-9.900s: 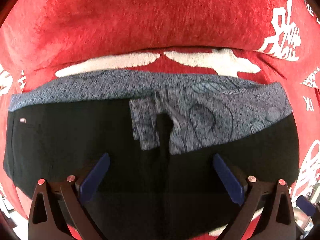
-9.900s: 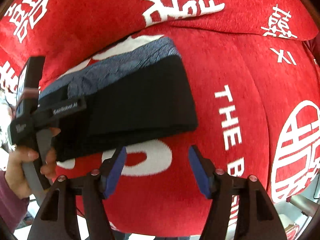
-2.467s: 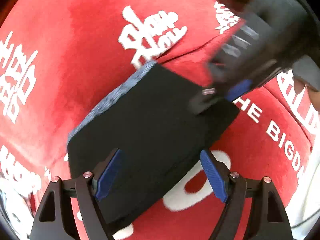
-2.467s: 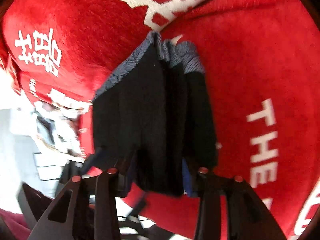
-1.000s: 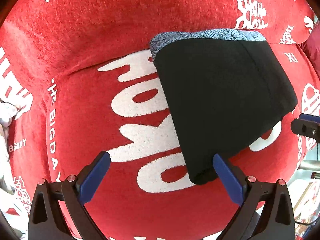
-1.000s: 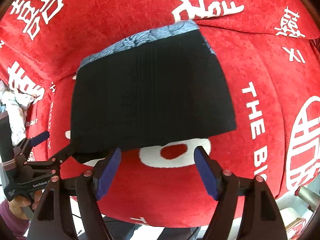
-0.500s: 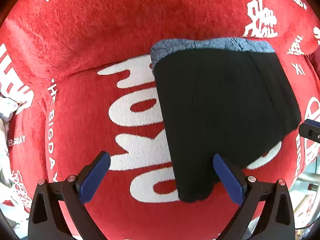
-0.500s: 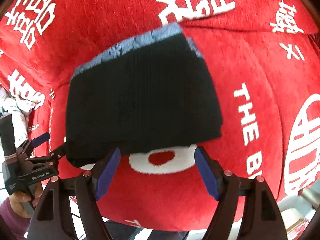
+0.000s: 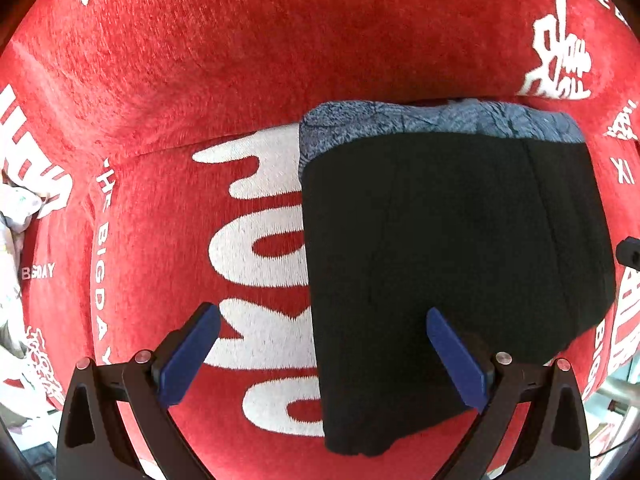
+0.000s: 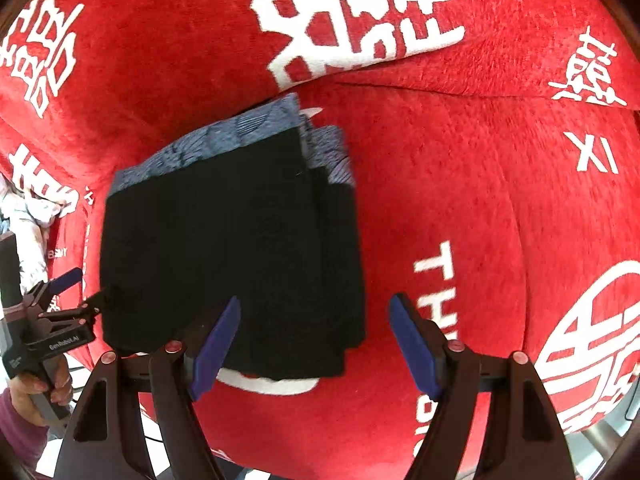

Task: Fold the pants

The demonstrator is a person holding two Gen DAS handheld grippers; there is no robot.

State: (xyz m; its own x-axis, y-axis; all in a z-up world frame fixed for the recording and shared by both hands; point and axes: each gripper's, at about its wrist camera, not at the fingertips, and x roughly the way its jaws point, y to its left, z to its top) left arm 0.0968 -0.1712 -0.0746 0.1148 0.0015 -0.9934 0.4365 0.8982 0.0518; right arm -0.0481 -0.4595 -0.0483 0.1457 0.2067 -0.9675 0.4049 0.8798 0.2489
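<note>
The folded pants [image 9: 452, 264] are a black bundle with a blue-grey patterned band along the far edge, lying flat on the red seat cushion [image 9: 160, 240]. My left gripper [image 9: 320, 340] is open above the bundle's near left edge, with its right finger over the black cloth. In the right wrist view the pants [image 10: 232, 240] sit left of centre, their layered right edge showing. My right gripper [image 10: 314, 324] is open over their near right corner. Neither gripper's pads press on the cloth. The left gripper [image 10: 80, 290] also shows at the far left, held by a hand.
The red backrest [image 10: 400, 20] with white characters rises behind the pants. A white patterned cloth [image 9: 12, 216] lies at the cushion's left end. Metal framing [image 9: 616, 392] shows past the cushion's near right edge. A hand in a purple sleeve [image 10: 24, 432] holds the left gripper.
Both grippers have slid sideways over the cushion. In the left view the pants have come in between the fingers; in the right view they have shifted left. The pants have stayed put.
</note>
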